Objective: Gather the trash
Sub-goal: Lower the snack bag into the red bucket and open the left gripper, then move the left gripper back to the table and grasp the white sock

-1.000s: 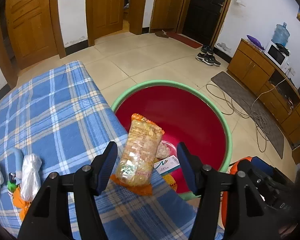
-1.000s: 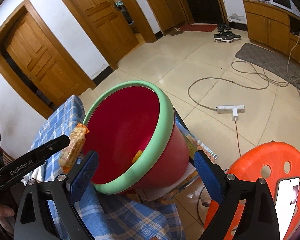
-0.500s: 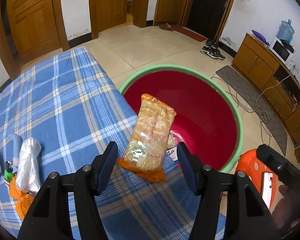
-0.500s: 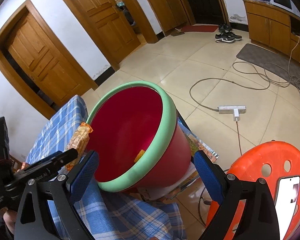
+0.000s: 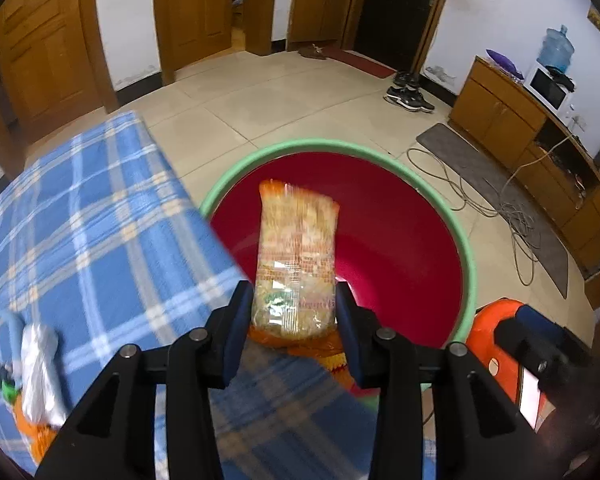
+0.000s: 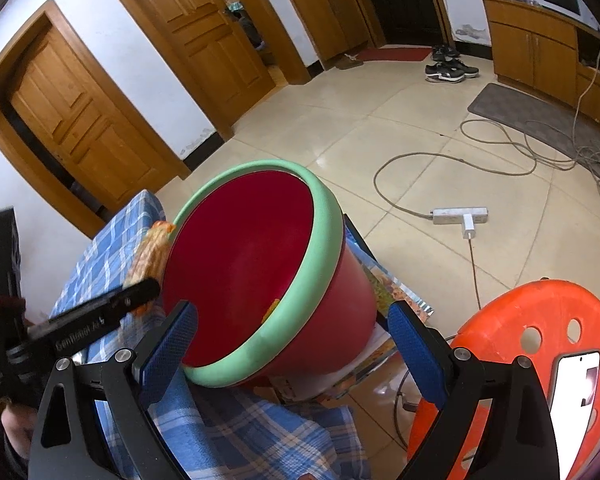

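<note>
A clear noodle packet with orange ends stands upright at the edge of the blue plaid blanket, in front of the red bin with a green rim. My left gripper is closing, and its blue pads touch both sides of the packet's lower part. In the right wrist view the packet shows beside the bin's rim, with the left gripper's finger across it. My right gripper stands open, its pads apart from the bin's near rim.
A white plastic bag and small orange and green scraps lie on the blanket at the left. An orange stool with a phone on it stands right of the bin. A power strip and cables lie on the tiled floor.
The left gripper's jaws have narrowed from well clear of the packet to touching its sides, and the gripper has moved closer to the bin. The right gripper has kept still.
</note>
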Demonstrator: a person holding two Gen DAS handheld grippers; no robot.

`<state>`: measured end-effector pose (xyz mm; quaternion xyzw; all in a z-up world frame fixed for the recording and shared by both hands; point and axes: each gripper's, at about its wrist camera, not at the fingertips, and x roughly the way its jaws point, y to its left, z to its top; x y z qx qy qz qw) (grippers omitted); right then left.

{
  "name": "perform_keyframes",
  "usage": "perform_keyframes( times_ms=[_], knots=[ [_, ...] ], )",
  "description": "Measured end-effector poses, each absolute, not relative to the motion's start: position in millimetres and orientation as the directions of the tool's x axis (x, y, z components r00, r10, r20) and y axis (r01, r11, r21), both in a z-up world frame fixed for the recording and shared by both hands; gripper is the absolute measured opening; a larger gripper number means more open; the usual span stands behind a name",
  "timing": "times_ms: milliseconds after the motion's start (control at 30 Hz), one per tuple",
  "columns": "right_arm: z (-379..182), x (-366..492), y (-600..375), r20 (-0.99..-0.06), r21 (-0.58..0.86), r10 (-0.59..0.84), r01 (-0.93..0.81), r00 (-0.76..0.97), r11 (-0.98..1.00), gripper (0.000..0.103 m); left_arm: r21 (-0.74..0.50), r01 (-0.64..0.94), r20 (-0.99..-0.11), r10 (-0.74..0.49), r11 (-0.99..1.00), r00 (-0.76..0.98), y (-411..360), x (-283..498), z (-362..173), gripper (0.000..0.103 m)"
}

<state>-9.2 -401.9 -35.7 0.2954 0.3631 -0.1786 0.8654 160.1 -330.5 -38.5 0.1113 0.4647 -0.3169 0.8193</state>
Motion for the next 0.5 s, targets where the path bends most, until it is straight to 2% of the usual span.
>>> perform_keyframes(
  times_ms=[133,500],
  knots=[
    [-35,-10,-403,-0.735,0.384,-0.093,0.525,0.672,0.759,0.096,-0.109,0.603,-0.836,-0.401,0.79,0.374,-332,165,-37,0.051],
    [-21,-13,-388,-0.712,0.39,-0.082,0.49,0.697,0.779,0.096,-0.146,0.532,-0.822,-0.401,0.834,0.403,-287,155,-22,0.057]
  ],
)
